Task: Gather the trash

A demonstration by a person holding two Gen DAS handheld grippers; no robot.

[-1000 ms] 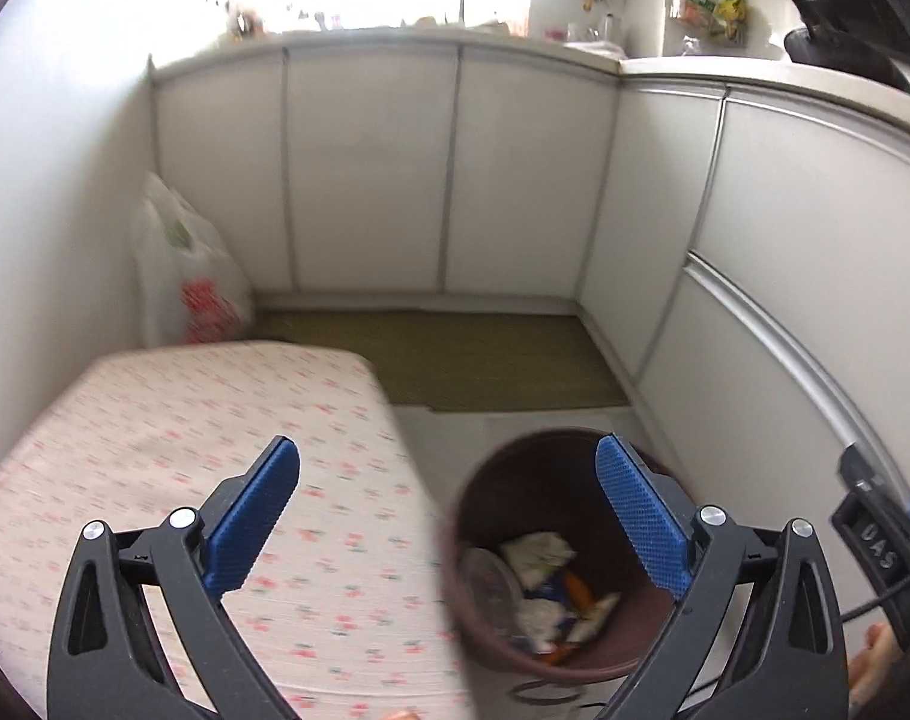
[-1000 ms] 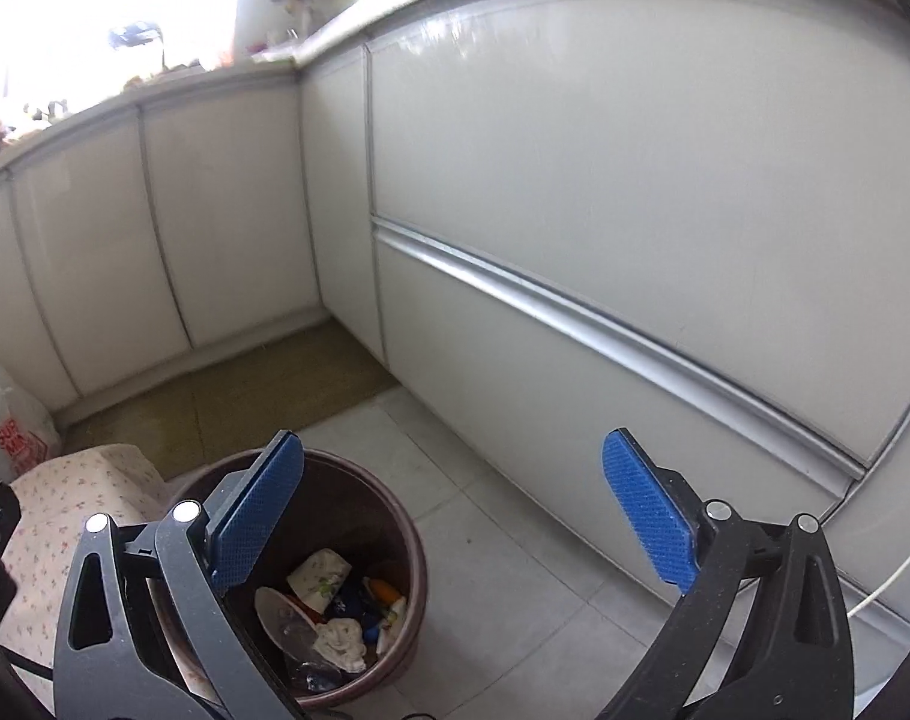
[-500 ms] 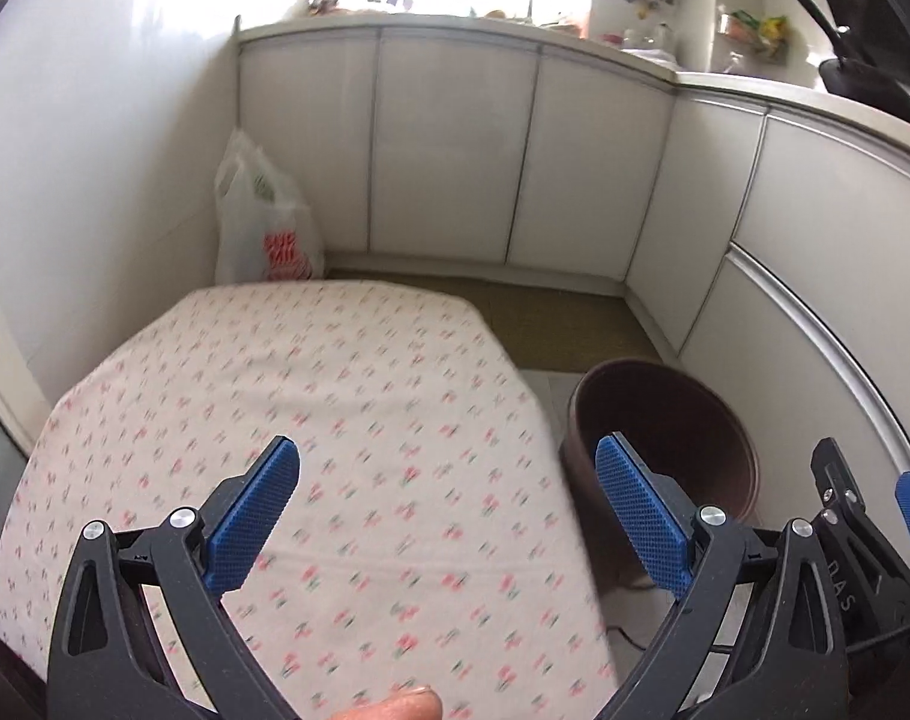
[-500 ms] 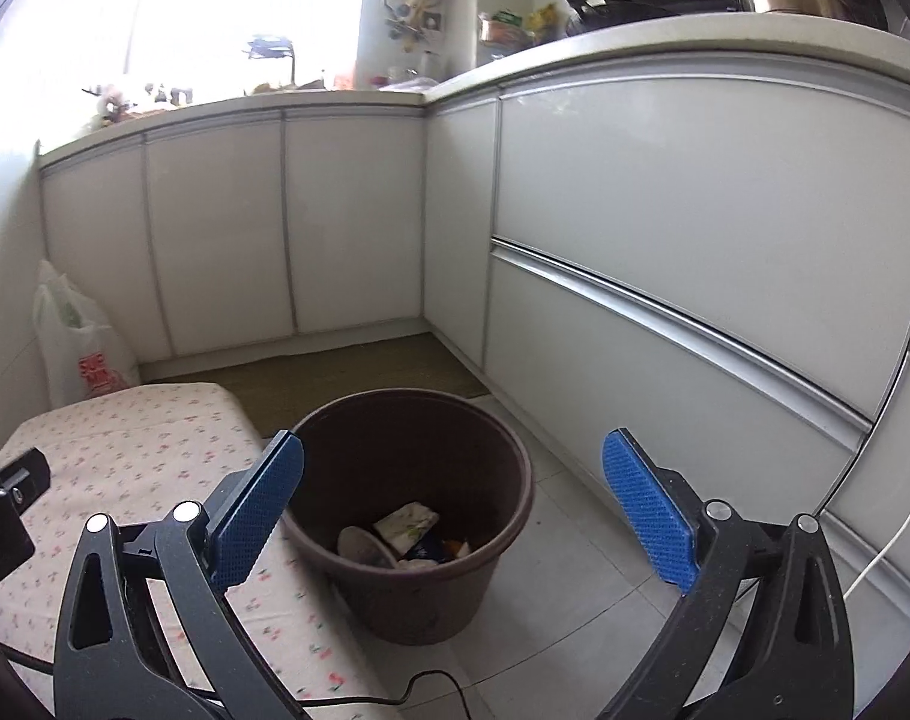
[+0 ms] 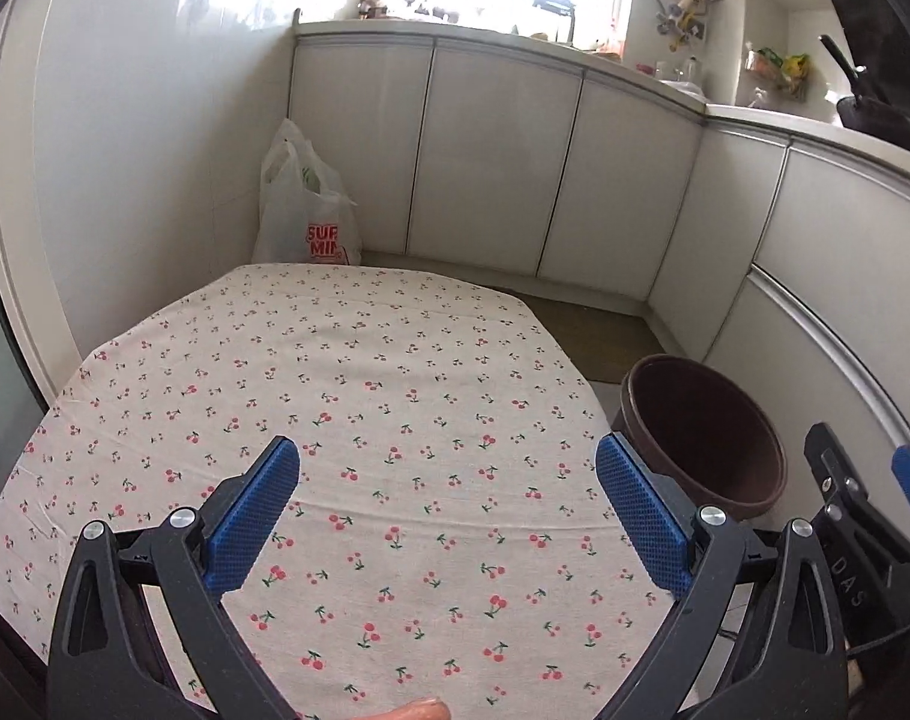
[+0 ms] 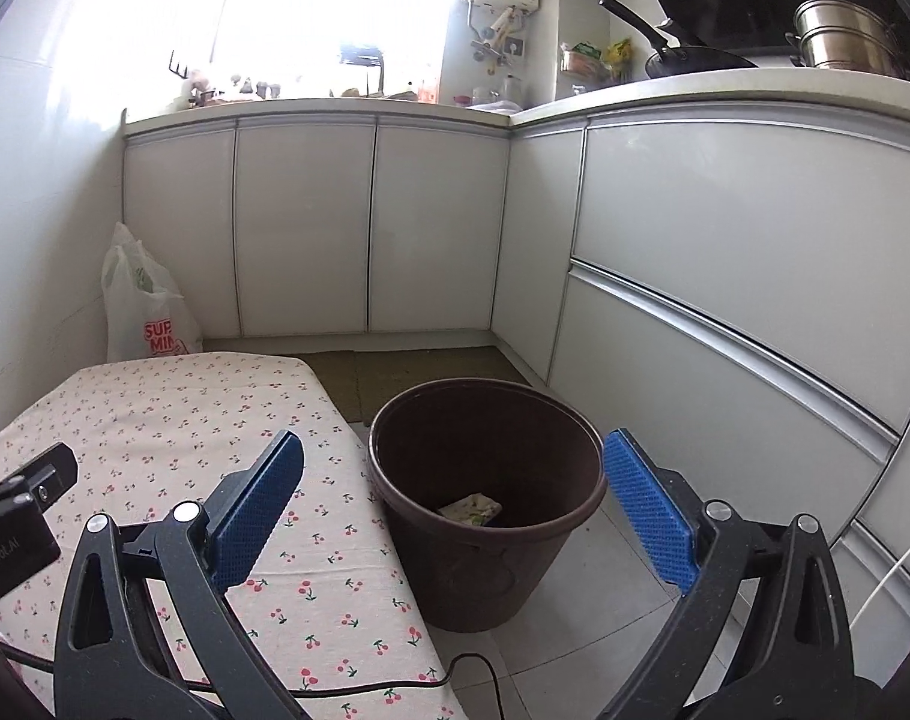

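Left gripper (image 5: pixel 449 510), bottom of the left wrist frame: jaws spread wide, nothing between them, held above the cherry-print tablecloth (image 5: pixel 347 384). No trash shows on the cloth.

Right gripper (image 6: pixel 455 498), bottom of the right wrist frame: jaws spread wide, empty, framing the brown bin (image 6: pixel 485 540).

The bin stands on the floor tiles at lower centre, just beside the table edge. A crumpled wrapper (image 6: pixel 470 507), pale with a printed pattern, lies at its bottom. Judgement: the wrapper is light, soft and crushable; pinch it at any raised fold. The bin is a rigid plastic tub; take it at the rim.

Far, left of frame: a white plastic bag (image 6: pixel 146 312) with red print stands against the cabinets (image 6: pixel 305 228). Judgement: thin, slippery film; grip the bunched handles on top.
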